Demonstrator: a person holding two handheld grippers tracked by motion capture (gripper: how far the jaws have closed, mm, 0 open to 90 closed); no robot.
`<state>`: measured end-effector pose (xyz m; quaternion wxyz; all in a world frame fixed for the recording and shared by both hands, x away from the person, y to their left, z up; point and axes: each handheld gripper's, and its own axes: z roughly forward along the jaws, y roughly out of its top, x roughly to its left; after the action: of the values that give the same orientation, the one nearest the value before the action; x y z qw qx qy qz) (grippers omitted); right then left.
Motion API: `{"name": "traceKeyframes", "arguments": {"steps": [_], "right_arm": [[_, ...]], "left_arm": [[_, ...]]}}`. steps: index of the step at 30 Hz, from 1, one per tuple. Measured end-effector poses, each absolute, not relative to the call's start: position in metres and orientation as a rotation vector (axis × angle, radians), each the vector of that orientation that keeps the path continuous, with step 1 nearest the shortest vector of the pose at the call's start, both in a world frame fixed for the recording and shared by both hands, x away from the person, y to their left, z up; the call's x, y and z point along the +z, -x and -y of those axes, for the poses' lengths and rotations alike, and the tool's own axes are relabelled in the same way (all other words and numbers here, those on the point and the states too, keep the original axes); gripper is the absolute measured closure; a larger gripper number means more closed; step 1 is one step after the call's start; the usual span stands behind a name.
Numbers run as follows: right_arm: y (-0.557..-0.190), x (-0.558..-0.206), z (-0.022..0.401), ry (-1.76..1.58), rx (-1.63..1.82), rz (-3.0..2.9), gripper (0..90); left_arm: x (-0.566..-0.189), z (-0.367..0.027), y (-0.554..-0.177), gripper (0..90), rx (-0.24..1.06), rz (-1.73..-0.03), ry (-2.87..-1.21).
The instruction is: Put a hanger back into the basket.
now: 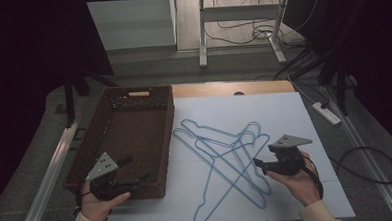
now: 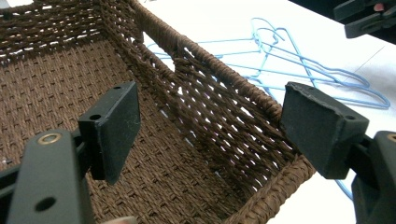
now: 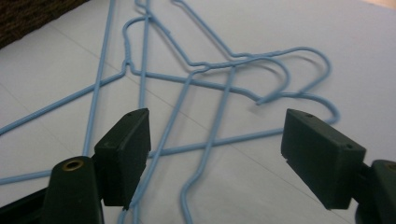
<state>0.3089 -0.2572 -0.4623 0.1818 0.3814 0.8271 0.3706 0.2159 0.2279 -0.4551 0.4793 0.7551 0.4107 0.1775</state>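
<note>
Your right gripper [image 3: 217, 154] has its jaws wide apart and empty, low over the tangle of blue wire hangers [image 3: 205, 88] on the white sheet [image 1: 284, 116]. Your left gripper [image 2: 210, 135], equally wide and empty, hovers over the near corner of the brown woven basket [image 1: 133, 100], just left of the pile. Judgement: hangers light, stiff, thin, likely slippery and interlocked. Pinch one straight wire near a hook; expect others to drag.
</note>
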Motion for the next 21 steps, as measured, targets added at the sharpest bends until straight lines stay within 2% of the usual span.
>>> {"name": "traceKeyframes", "arguments": {"steps": [3, 11, 21], "right_arm": [[-0.319, -0.464, 0.24, -1.075, 0.981, -2.391, 28.5], [-0.338, -0.475, 0.218, -1.127, 0.863, -2.473, 31.0], [-0.36, -0.493, 0.195, -1.196, 0.726, -2.554, 43.0]], "left_arm": [[-0.454, -0.227, -0.215, 20.9, 0.434, -0.998, -1.843], [-0.454, -0.226, -0.216, 21.1, 0.434, -0.995, -1.844], [-0.453, -0.226, -0.216, 21.1, 0.435, -0.99, -1.845]]}}
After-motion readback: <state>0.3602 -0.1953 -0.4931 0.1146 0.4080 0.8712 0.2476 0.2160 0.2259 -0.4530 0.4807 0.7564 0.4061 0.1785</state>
